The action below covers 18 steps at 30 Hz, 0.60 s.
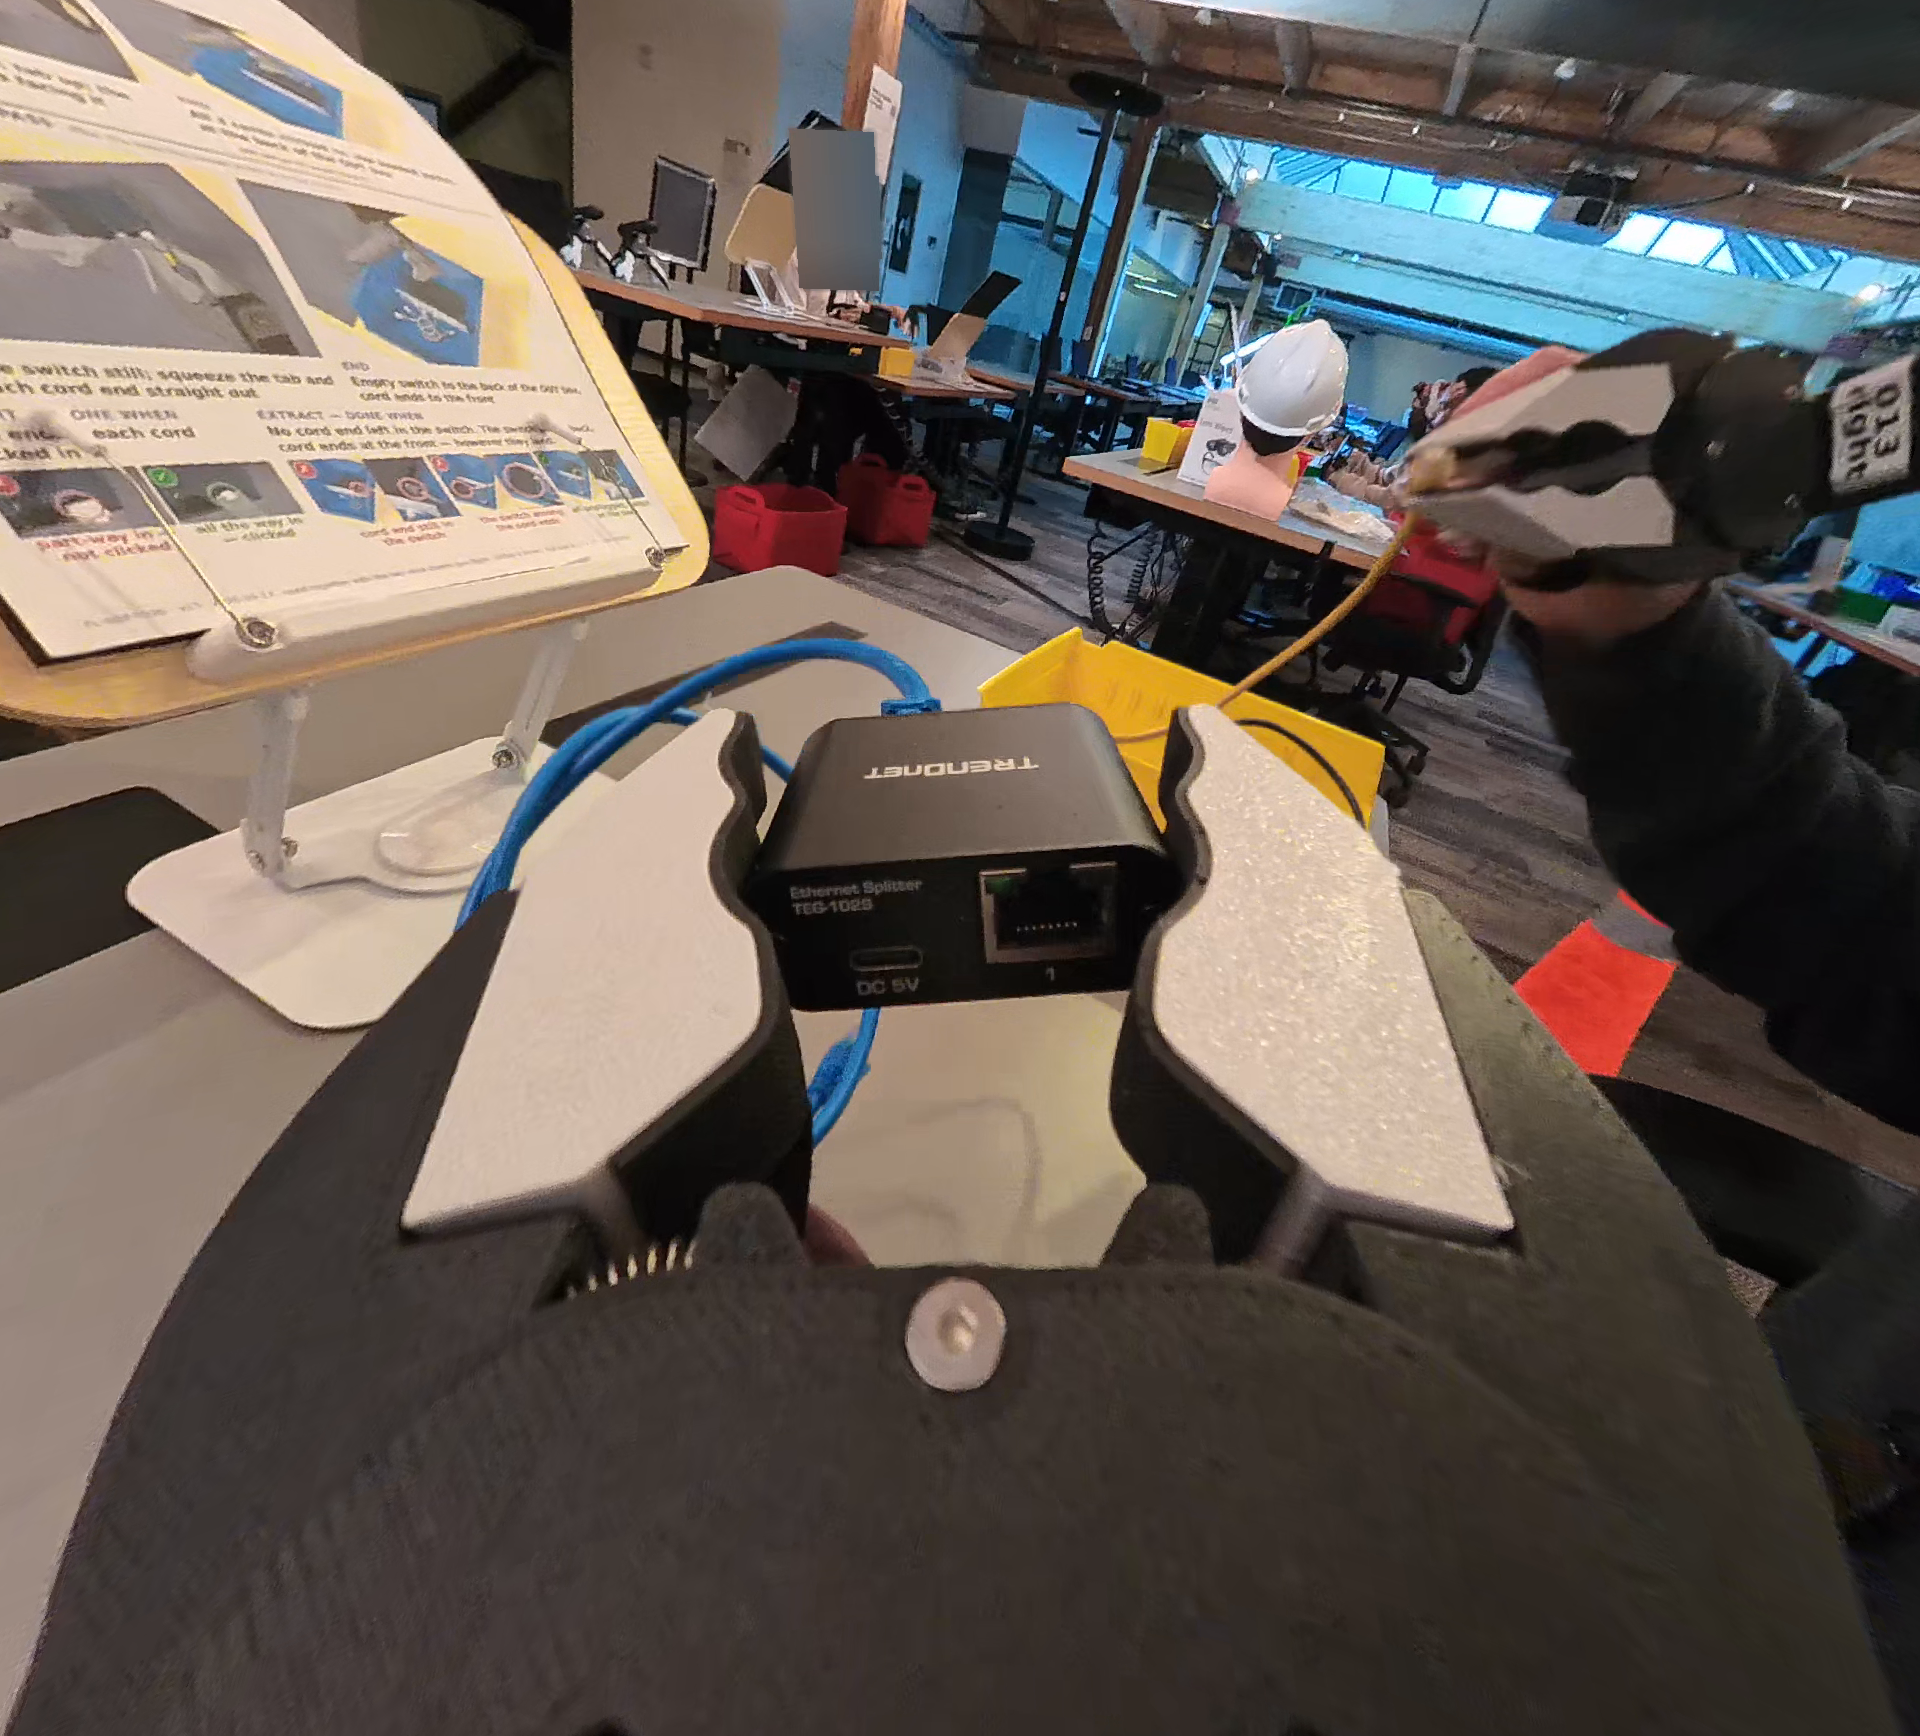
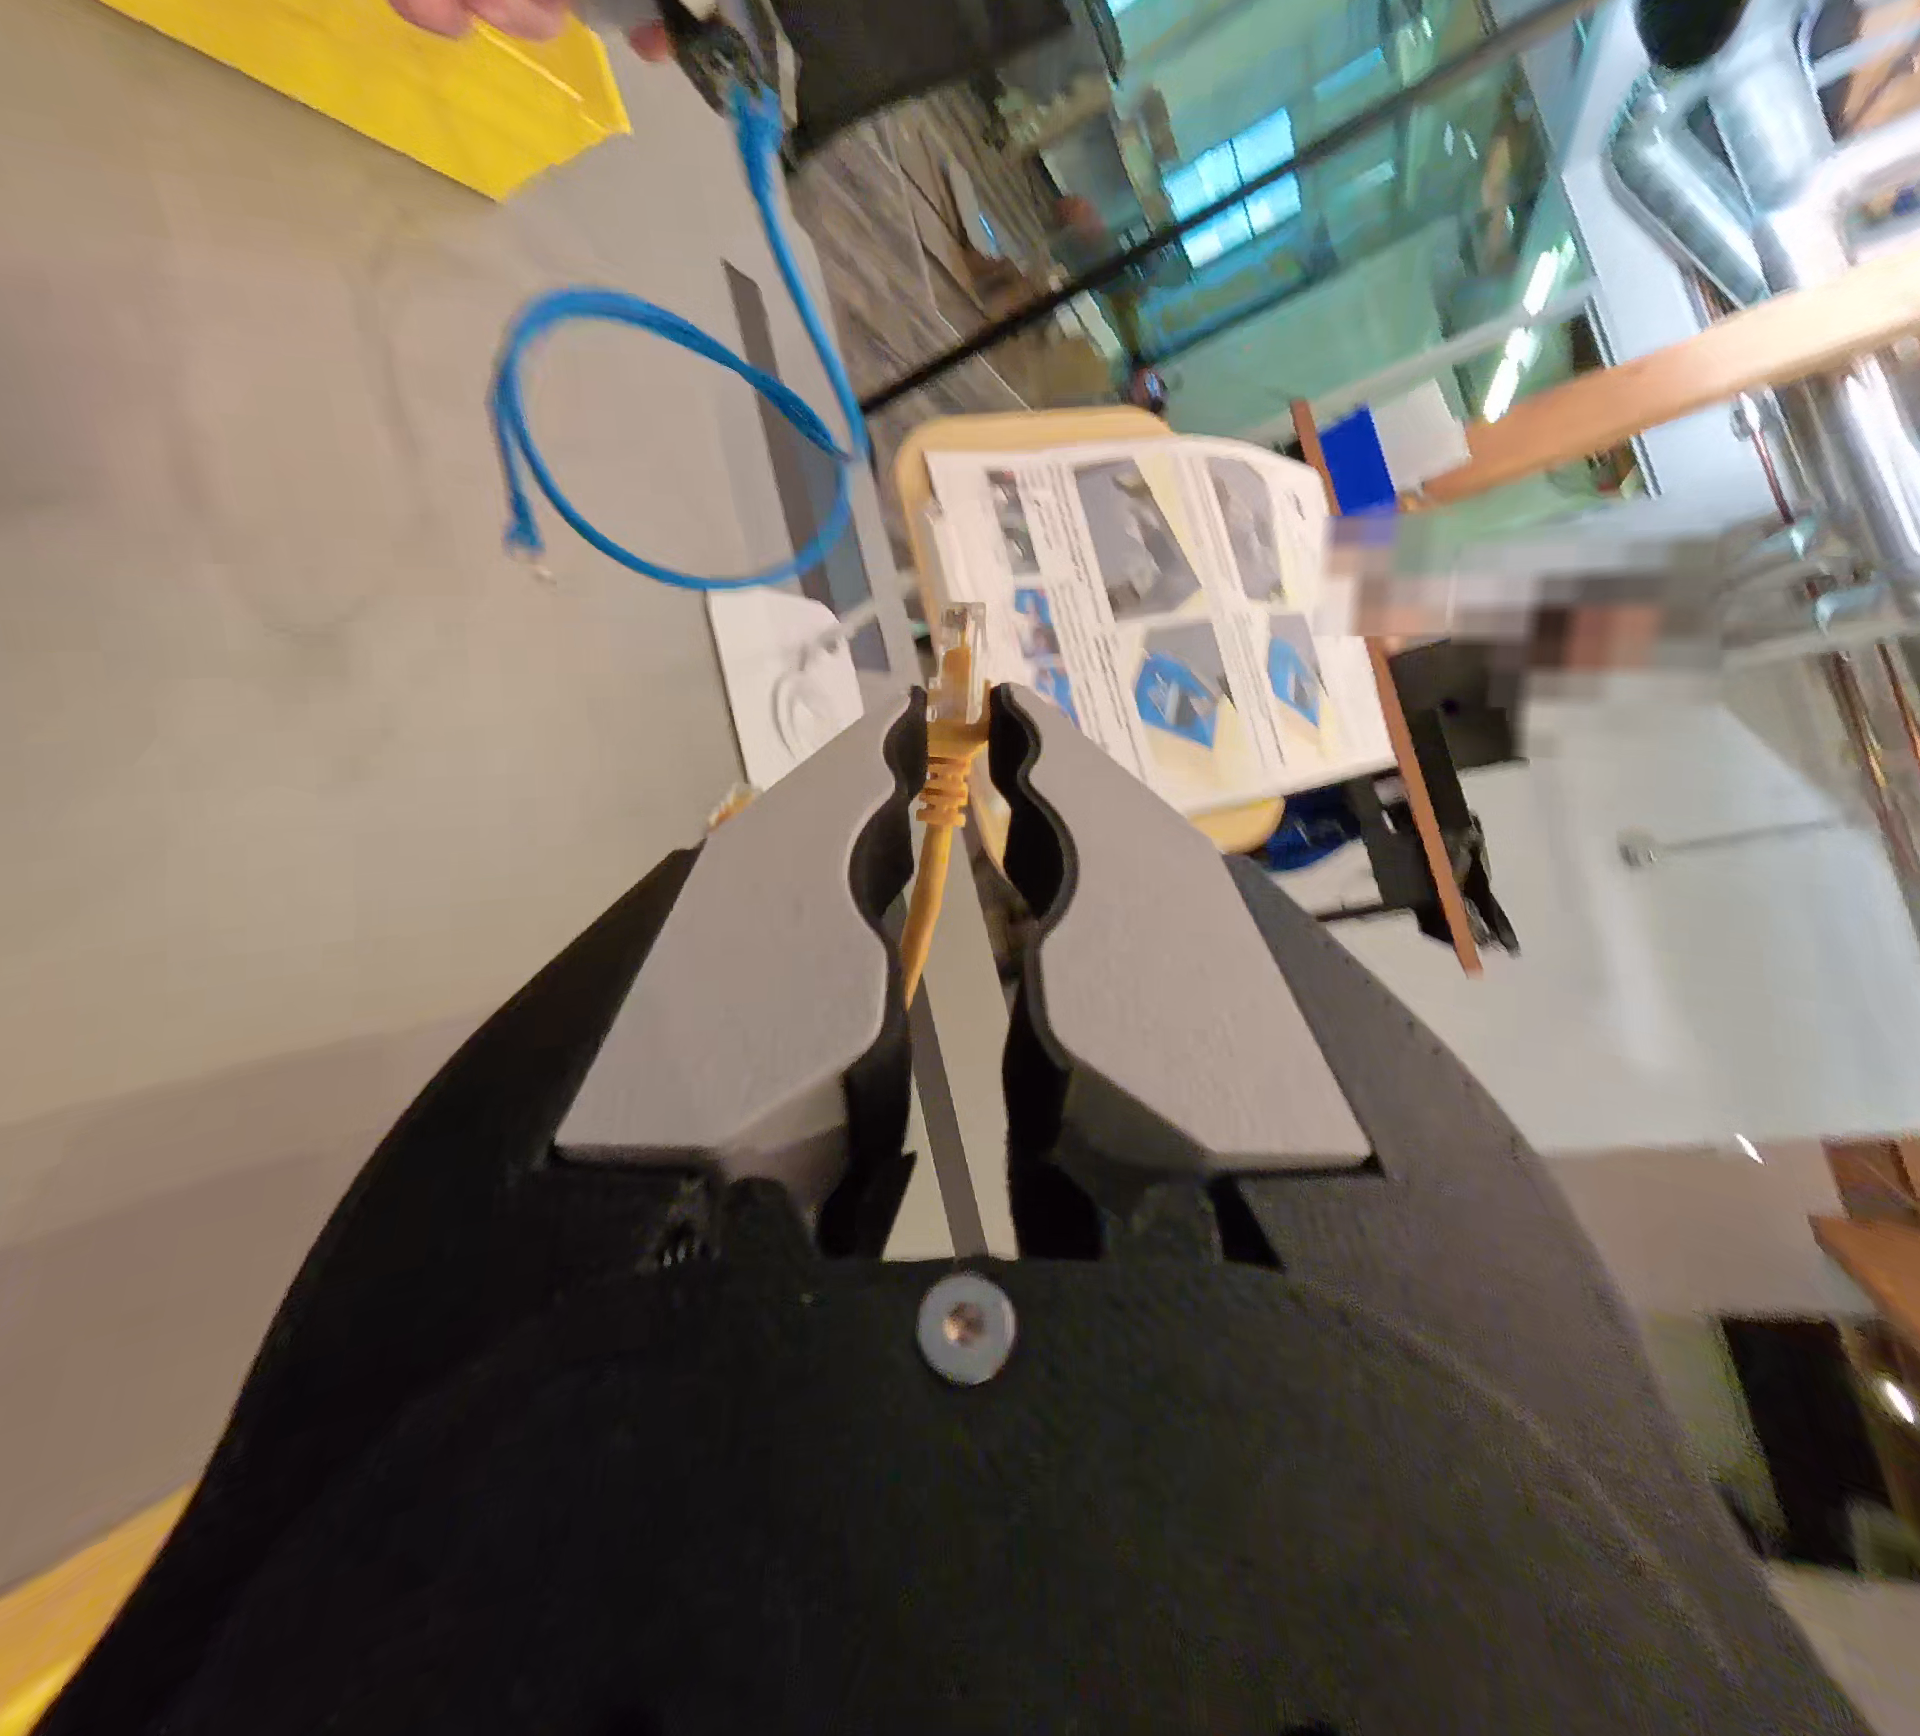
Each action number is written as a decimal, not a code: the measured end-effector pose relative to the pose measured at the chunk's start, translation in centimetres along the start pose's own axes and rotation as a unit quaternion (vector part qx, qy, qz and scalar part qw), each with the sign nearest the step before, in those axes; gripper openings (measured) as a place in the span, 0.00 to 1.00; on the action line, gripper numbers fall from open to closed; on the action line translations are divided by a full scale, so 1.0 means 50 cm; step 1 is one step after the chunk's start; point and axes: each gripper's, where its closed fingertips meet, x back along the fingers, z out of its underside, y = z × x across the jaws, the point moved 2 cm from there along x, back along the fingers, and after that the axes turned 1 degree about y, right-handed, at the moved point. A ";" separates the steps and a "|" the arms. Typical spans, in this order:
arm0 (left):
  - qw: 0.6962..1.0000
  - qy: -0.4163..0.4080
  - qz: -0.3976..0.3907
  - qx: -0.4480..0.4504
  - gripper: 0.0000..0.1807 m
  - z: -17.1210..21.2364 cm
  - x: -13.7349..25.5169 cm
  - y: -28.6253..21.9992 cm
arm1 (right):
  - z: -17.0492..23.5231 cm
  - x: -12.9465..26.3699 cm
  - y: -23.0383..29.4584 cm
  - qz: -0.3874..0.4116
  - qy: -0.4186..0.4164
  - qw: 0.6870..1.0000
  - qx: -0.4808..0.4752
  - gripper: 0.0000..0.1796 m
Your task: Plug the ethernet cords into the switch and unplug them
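Left gripper [image 1: 961, 855]: you are clamping its grey-padded fingers [image 1: 613, 969] on the two sides of the small black box-shaped ethernet switch [image 1: 961, 839], lifted clear of the grey table [image 1: 125, 1219], judged so that the box cannot shift when a plug is pushed in.

Switch face: you are presenting the empty numbered port [image 1: 1047, 912] and the small power slot toward the camera; this side is free for a plug.

Blue ethernet cord [image 1: 582, 751]: it is entering the switch at its far side and looping over the table; its loose end is lying on the table in the right wrist view.

Right gripper [image 2: 956, 720]: you are pinching the yellow ethernet cord [image 2: 940, 839] just behind its clear plastic plug [image 2: 961, 658], jaws closed on the ribbed boot, so the plug is projecting forward, ready for insertion. In the left wrist view it is standing well apart from the switch, off to the right.

Yellow plastic bin [image 1: 1132, 699]: it is sitting just behind the switch; the yellow cord is trailing down toward it.

Printed instruction sheet on a white stand [image 1: 312, 356]: it is standing to the left, tilted toward you for reference.

Next step, judged: you are needing to bring the plug round to line up with a free port.
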 end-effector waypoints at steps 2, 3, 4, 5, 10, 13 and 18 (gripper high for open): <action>1.000 0.006 0.001 -0.002 0.40 0.007 0.000 0.002 | 0.030 0.043 -0.030 0.030 0.029 0.999 -0.013 0.05; 1.000 0.011 0.002 -0.002 0.40 0.011 -0.001 0.002 | 0.043 0.066 -0.042 0.041 0.038 0.998 -0.027 0.06; 1.000 0.017 0.001 0.002 0.40 0.016 -0.003 0.003 | 0.056 0.089 -0.053 0.057 0.046 0.997 -0.036 0.05; 1.000 0.025 -0.002 0.003 0.40 0.023 -0.006 0.004 | 0.072 0.109 -0.060 0.070 0.057 0.995 -0.046 0.06; 0.999 0.036 0.005 0.003 0.40 0.037 -0.013 -0.002 | 0.163 0.176 -0.040 0.103 0.142 0.981 -0.087 0.06; 0.999 0.037 0.002 0.000 0.40 0.037 -0.011 0.000 | 0.236 0.199 -0.003 0.112 0.194 0.966 -0.127 0.06; 0.999 0.037 0.004 0.003 0.41 0.039 -0.010 0.000 | 0.336 0.204 0.094 0.095 0.239 0.943 -0.212 0.06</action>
